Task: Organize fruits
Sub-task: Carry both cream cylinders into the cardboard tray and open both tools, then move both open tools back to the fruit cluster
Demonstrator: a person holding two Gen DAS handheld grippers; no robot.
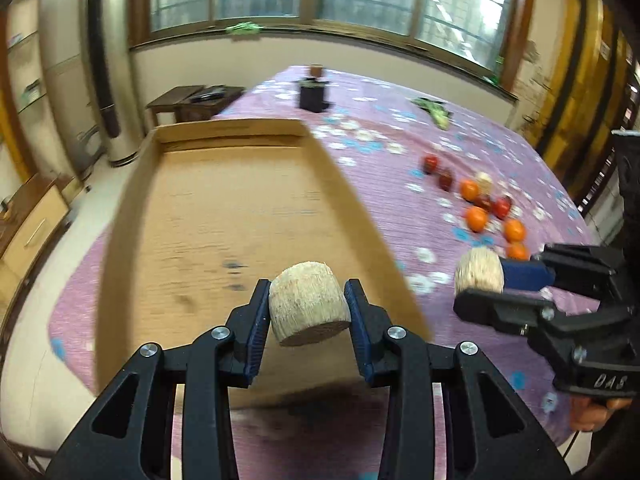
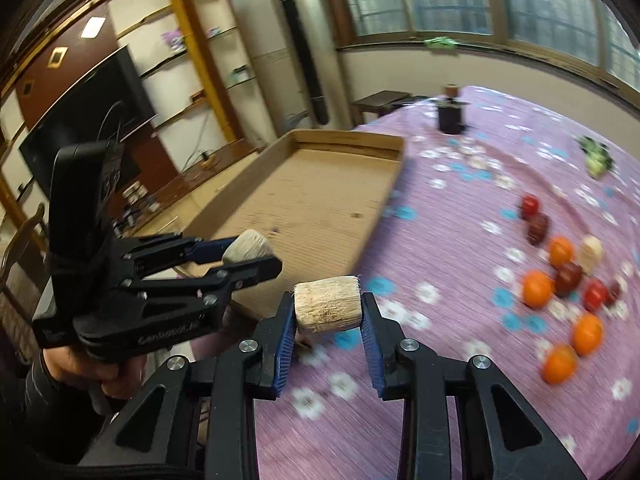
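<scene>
My left gripper (image 1: 307,308) is shut on a pale beige trimmed coconut (image 1: 308,306), held over the near end of the shallow cardboard tray (image 1: 224,208). My right gripper (image 2: 329,312) is shut on a second beige coconut (image 2: 327,305), held above the purple tablecloth just right of the tray (image 2: 320,200). Each gripper shows in the other's view: the right one (image 1: 480,280) with its coconut (image 1: 479,269), the left one (image 2: 256,258) with its coconut (image 2: 248,246). Oranges (image 1: 476,218), red apples (image 1: 430,163) and one more coconut (image 1: 485,181) lie in a loose group on the cloth to the right (image 2: 560,280).
A dark box (image 1: 314,94) with a small brown cup behind it stands at the table's far end. Green vegetables (image 1: 434,110) lie at the far right. A dark side table (image 1: 192,102) and a tall floor air conditioner (image 1: 106,60) stand beyond the table's left edge.
</scene>
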